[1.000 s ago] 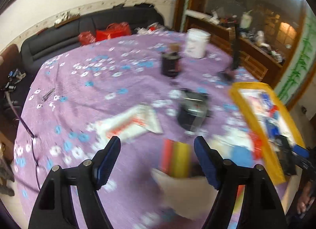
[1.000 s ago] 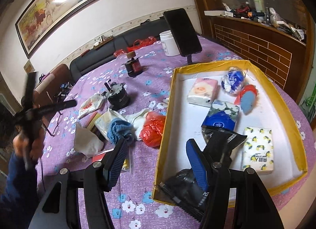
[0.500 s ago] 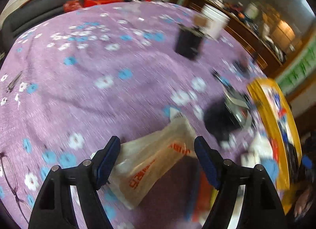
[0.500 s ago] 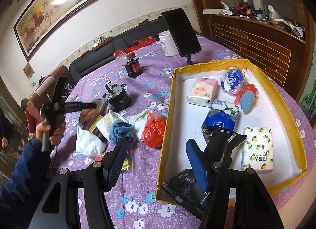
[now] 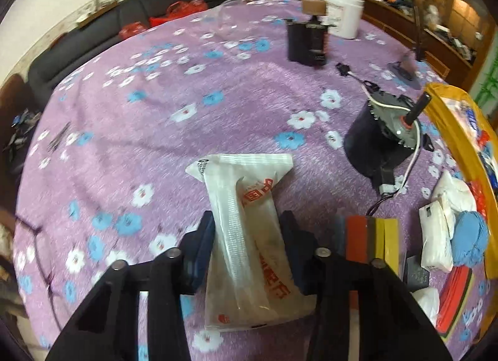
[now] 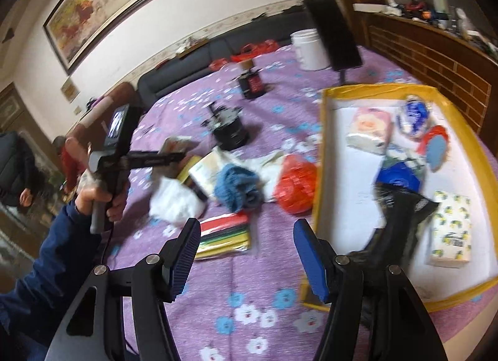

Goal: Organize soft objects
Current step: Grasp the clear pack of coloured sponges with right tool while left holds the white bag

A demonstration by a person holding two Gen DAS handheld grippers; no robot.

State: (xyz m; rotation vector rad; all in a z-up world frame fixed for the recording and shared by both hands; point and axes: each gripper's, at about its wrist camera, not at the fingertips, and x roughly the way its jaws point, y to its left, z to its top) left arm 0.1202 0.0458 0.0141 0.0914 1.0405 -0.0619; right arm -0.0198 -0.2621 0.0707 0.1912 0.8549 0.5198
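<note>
My left gripper (image 5: pixel 247 230) is shut on a clear plastic packet with red print (image 5: pixel 249 236) lying on the purple flowered tablecloth; both pads press its sides. In the right wrist view the left gripper (image 6: pixel 174 155) shows at the left with the packet (image 6: pixel 176 144). My right gripper (image 6: pixel 246 255) is open and empty above the cloth beside the yellow-rimmed tray (image 6: pixel 320 155). The tray holds tissue packs (image 6: pixel 368 130), a lemon-print pack (image 6: pixel 451 230) and a black bag (image 6: pixel 395 221). A blue cloth (image 6: pixel 238 186), red bag (image 6: pixel 295 186) and white bag (image 6: pixel 177 202) lie left of the tray.
A black motor (image 5: pixel 382 140) with wires stands right of the packet. A dark bottle (image 5: pixel 306 40), a white tub (image 5: pixel 342 12) and a phone on a stand (image 6: pixel 334 34) stand farther back. Coloured felt sheets (image 6: pixel 224 233) lie by the right gripper. A sofa lies beyond the table.
My left gripper moved forward over the plastic packet and closed on it. My right gripper shifted left, off the tray's black bag to the cloth beside the tray.
</note>
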